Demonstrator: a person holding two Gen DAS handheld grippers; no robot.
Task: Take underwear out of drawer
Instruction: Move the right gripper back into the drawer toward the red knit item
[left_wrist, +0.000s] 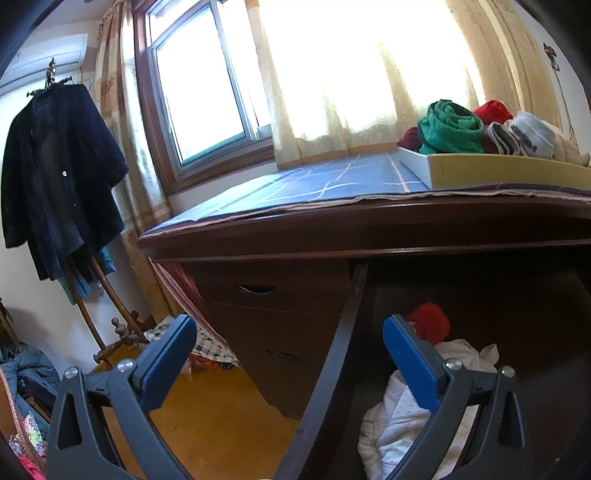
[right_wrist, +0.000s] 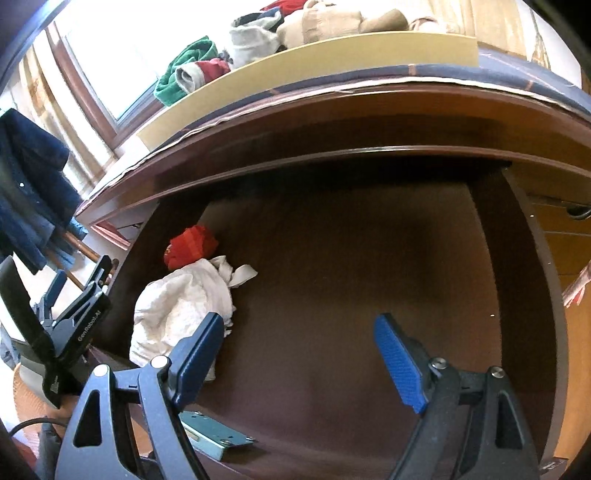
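The dark wooden drawer (right_wrist: 369, 280) is pulled out under the desk top. In its left part lie a crumpled white garment (right_wrist: 177, 306) and a red rolled piece (right_wrist: 190, 245) behind it. My right gripper (right_wrist: 299, 332) hovers open over the drawer, its left finger just in front of the white garment, nothing between the pads. My left gripper (left_wrist: 290, 328) is open too, straddling the drawer's left wall (left_wrist: 332, 354); the white garment (left_wrist: 399, 417) and red piece (left_wrist: 428, 323) show behind its right finger. The left gripper (right_wrist: 85, 291) also appears at the drawer's left edge in the right wrist view.
On the desk's blue checked cloth (left_wrist: 314, 184) stands a shallow yellow-sided tray (left_wrist: 498, 170) holding green, red and grey rolled clothes. Closed drawers (left_wrist: 273, 295) sit left of the open one. A dark coat (left_wrist: 55, 177) hangs on a stand at left. A metal lock plate (right_wrist: 218, 434) sits on the drawer front.
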